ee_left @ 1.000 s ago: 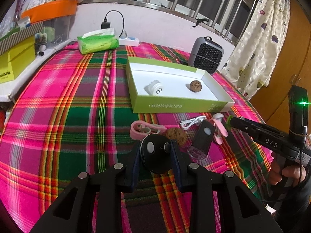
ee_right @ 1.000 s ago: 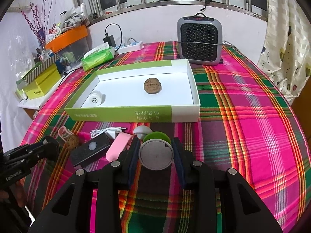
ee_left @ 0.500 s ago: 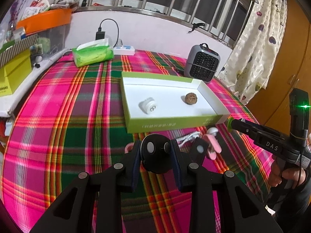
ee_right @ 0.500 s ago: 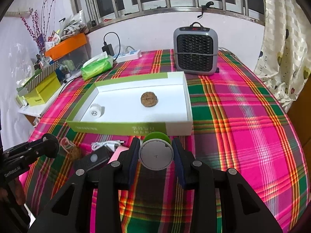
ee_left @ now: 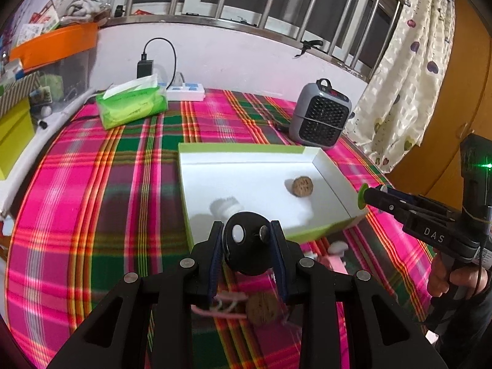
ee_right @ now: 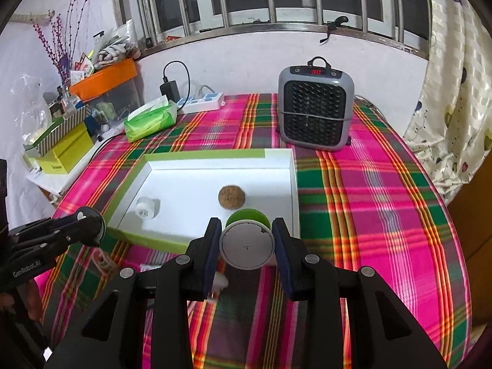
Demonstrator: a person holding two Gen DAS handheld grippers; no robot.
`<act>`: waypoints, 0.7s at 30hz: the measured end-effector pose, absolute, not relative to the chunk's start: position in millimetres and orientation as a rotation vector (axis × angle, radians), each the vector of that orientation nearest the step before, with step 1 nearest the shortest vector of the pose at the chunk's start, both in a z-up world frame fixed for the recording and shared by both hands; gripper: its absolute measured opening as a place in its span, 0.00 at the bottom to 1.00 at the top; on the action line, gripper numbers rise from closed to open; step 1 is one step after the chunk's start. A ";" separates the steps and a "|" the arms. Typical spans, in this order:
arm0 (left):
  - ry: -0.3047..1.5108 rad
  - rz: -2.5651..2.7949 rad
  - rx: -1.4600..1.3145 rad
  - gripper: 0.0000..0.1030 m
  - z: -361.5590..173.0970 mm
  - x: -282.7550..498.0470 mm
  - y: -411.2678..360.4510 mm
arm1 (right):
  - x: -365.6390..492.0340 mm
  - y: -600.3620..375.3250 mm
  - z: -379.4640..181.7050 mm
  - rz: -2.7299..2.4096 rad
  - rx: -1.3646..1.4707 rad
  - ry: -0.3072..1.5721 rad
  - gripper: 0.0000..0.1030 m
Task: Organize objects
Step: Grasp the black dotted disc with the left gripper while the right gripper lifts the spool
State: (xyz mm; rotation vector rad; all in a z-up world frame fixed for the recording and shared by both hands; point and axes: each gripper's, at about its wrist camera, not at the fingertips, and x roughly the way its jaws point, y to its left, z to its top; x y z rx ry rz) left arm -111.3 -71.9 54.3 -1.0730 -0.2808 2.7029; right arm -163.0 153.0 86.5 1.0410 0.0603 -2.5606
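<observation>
Roughly midway: sitting in the tray (ee_right: 293,184) already, one walnut (ee_right: 232,196) and one white cap (ee_right: 147,207). Carrying two more toward it now — left gripper (ee_left: 246,253) clenched on one black disc (ee_left: 247,247) at the tray's near-left corner, right gripper (ee_right: 246,247) clenched on one green-and-white cylinder (ee_right: 247,241) over the tray's near-right rim. Waiting in front of the tray: one walnut (ee_left: 263,307), one pink clip (ee_left: 215,304), one pink piece (ee_left: 333,259), plus something white, identity unclear.

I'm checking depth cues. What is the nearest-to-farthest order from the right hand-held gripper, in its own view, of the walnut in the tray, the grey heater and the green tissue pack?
1. Walnut: in the tray, just ahead.
2. Grey heater: beyond the tray, slightly right.
3. Green tissue pack: far left, near the wall.
</observation>
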 end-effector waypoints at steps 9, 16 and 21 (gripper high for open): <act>-0.274 2.705 -1.094 0.26 56.4 -147.7 -74.7 | -197.5 143.9 84.0 -2.547 1.077 0.084 0.34; -0.270 2.698 -1.120 0.26 52.2 -174.8 -72.7 | -223.3 138.2 78.1 -2.530 1.115 0.110 0.34; -0.261 2.688 -1.148 0.26 47.3 -194.3 -72.4 | -240.8 132.4 74.6 -2.507 1.140 0.123 0.34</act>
